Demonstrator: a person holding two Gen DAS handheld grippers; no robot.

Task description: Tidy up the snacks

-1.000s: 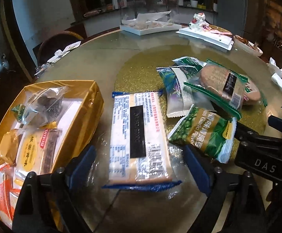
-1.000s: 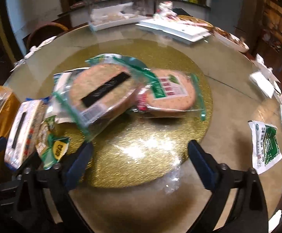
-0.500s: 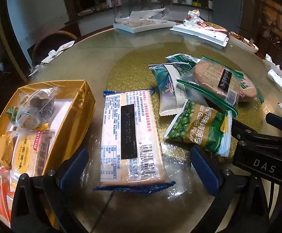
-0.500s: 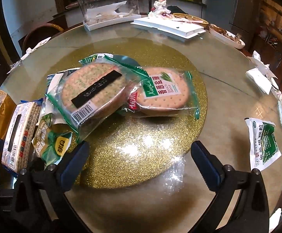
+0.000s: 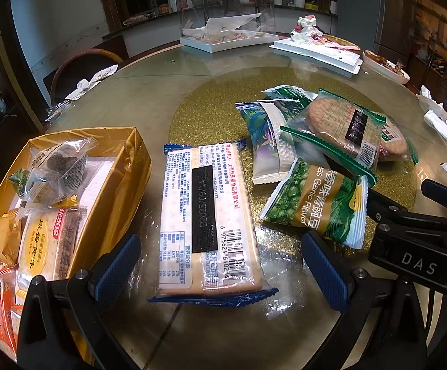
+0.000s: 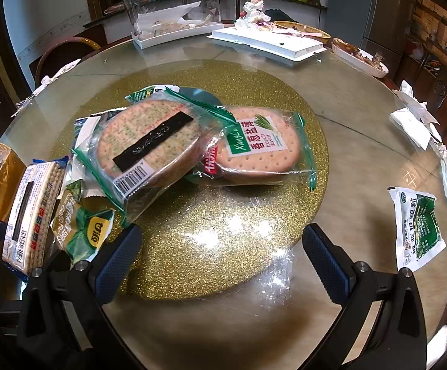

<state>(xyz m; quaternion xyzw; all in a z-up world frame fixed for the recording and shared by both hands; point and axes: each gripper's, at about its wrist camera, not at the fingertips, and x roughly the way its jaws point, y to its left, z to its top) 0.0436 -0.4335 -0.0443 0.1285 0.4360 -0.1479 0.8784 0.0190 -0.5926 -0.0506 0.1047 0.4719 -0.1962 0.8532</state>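
Going L to R: gold box (image 5: 131,166) sits at 9 o'clock in the left wrist view, already w/ a few wrapped snacks in it, incl a clear bag of dark round bits (image 5: 57,166) up top and a yellow-label cracker pack (image 5: 44,246) below it. Just beside the box, flat on the glass tabletop (image 5: 192,339), is the long cracker pack (image 5: 208,222), barcode side up, blue crimped ends. The left tongs (image 5: 220,265) are spread as wide as they go, pads either side of the pack's near end but not pressing on it, so released. At 3 o'clock from that pack is the green pea bag (image 5: 315,203), and behind it at about 1 o'clock a blue-purple pouch (image 5: 263,141) under the pile. In the right wrist view the two round biscuit packs (image 6: 149,145) and (image 6: 260,145) overlap on the gold glitter mat (image 6: 208,246), the left one tilted up on the other. Right tongs (image 6: 223,259) are wide apart too, nothing btwn them, just bare mat. Far right at 3 o'clock a white-green sachet (image 6: 417,228) lies alone nr the tabletop edge.
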